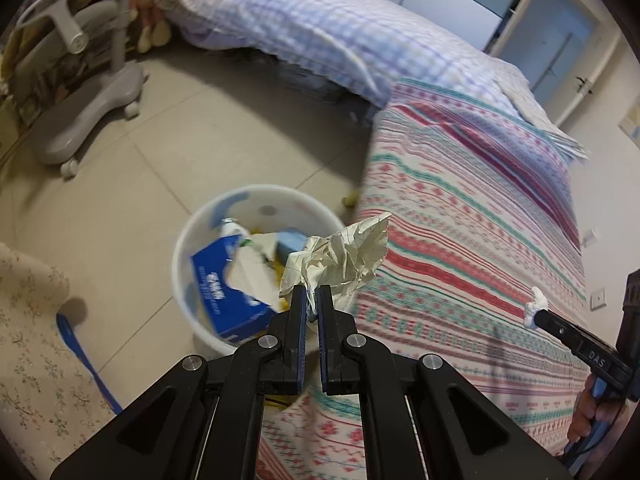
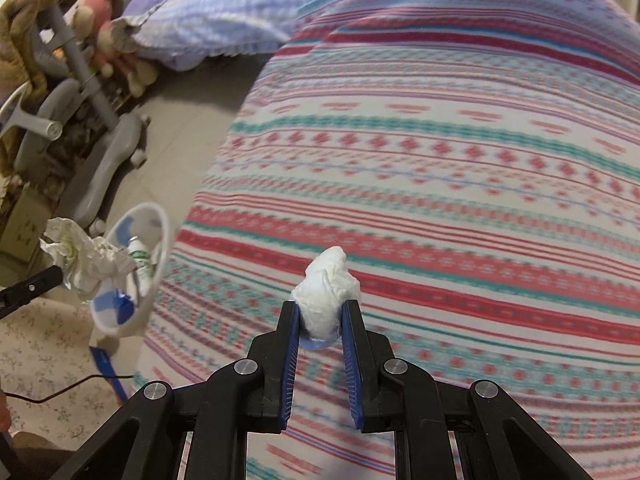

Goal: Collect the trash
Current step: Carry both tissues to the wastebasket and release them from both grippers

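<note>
My left gripper (image 1: 311, 294) is shut on a crumpled sheet of lined paper (image 1: 340, 254), held just over the near right rim of the white trash bin (image 1: 188, 240) on the floor. Inside the bin lie a blue tissue box (image 1: 224, 296) and other scraps. My right gripper (image 2: 320, 312) is shut on a white tissue wad (image 2: 326, 292) above the striped bedspread (image 2: 440, 160). In the right wrist view the bin (image 2: 158, 240) is at the left, with the crumpled paper (image 2: 84, 260) in front of it. The right gripper (image 1: 534, 312) shows at the far right of the left wrist view.
The bed with striped bedspread (image 1: 460, 220) and a checked blue quilt (image 1: 320, 28) fills the right. A grey wheeled chair base (image 1: 88, 112) stands at the left on the tiled floor. A blue strip (image 1: 84, 360) and a floral cloth (image 1: 32, 340) lie beside the bin.
</note>
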Motion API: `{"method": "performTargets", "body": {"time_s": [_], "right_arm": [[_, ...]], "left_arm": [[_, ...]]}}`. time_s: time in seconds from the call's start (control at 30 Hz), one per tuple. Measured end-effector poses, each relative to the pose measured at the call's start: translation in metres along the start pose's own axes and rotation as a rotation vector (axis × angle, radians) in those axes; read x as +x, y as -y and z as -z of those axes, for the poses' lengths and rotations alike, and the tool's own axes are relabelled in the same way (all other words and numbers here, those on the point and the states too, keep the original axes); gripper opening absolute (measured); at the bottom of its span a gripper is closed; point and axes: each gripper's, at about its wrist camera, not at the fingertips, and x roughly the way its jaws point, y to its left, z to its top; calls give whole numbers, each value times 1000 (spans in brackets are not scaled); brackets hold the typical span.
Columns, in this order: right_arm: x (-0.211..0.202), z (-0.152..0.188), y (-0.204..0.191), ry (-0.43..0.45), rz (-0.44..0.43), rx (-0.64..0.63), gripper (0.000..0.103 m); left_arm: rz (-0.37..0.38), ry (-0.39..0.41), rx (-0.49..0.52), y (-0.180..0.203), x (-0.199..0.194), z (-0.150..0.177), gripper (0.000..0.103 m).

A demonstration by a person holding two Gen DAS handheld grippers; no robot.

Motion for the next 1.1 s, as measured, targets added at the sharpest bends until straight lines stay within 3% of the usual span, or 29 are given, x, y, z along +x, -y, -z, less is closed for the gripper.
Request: {"method": "performTargets", "body": {"time_s": [0.37, 0.4, 0.47, 0.5, 0.53, 0.7, 1.1], "right_arm": [[40, -8, -53, -35, -67, -49, 19], [43, -9, -57, -36, -72, -53, 19], [48, -10, -65, -39, -82, -62, 19], [50, -10, -67, -40, -87, -66, 19], [52, -11, -71, -42, -93, -71, 19], [64, -12, -90, -60, -133, -81, 19], [107, -13, -143, -106, -227, -135, 20]], "left_arm": [[-40, 20, -91, -44, 24, -18, 9], [-48, 6, -92, -46, 27, -19, 16], [-91, -14, -97, -50, 30, -20, 48], [-118, -15, -99, -52, 30, -18, 71], [-133, -10, -98, -53, 29, -17, 78], [-198, 0, -91, -60, 19, -13, 85], [-199, -7, -155, -83, 7, -5, 88]]}}
